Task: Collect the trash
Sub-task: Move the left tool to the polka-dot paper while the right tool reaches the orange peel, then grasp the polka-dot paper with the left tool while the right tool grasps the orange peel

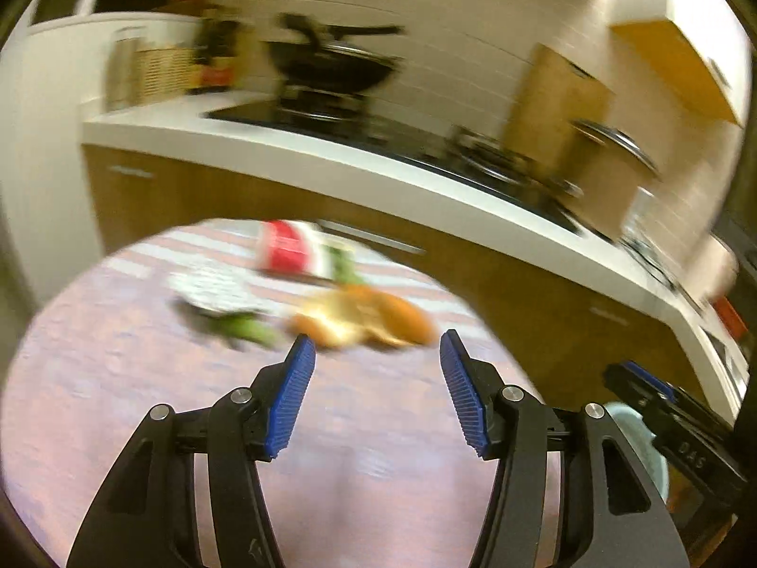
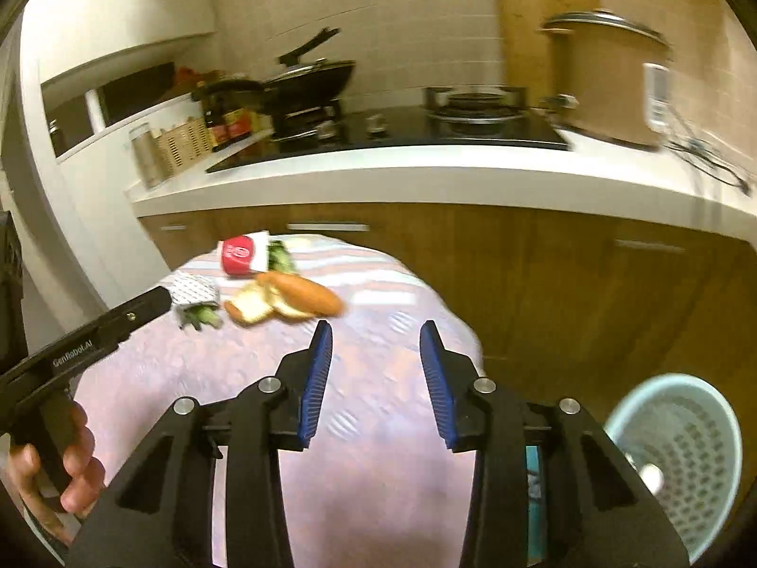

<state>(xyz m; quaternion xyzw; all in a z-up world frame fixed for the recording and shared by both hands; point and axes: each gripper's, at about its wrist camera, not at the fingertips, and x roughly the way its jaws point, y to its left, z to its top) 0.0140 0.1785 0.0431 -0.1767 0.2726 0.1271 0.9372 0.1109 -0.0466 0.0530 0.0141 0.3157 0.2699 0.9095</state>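
Observation:
On the round table with a pink cloth (image 2: 369,426) lies a cluster at the far side: a red cup (image 2: 239,255), a crumpled printed paper (image 2: 194,288), green vegetable scraps (image 2: 201,317), bread slices (image 2: 248,307) and an orange-brown roll (image 2: 307,296). The left wrist view shows the same cluster blurred: red cup (image 1: 284,251), roll (image 1: 397,317), green scraps (image 1: 246,329). My left gripper (image 1: 376,352) is open above the cloth, short of the bread, with nothing between its fingers. My right gripper (image 2: 376,338) is open and empty too, to the right of the cluster.
A pale blue perforated basket (image 2: 686,459) stands on the floor right of the table. Behind runs a white counter (image 2: 426,170) with a stove, a black wok (image 2: 312,80), a brown cooker (image 2: 610,80) and jars. A hand (image 2: 71,468) holds the left gripper's handle.

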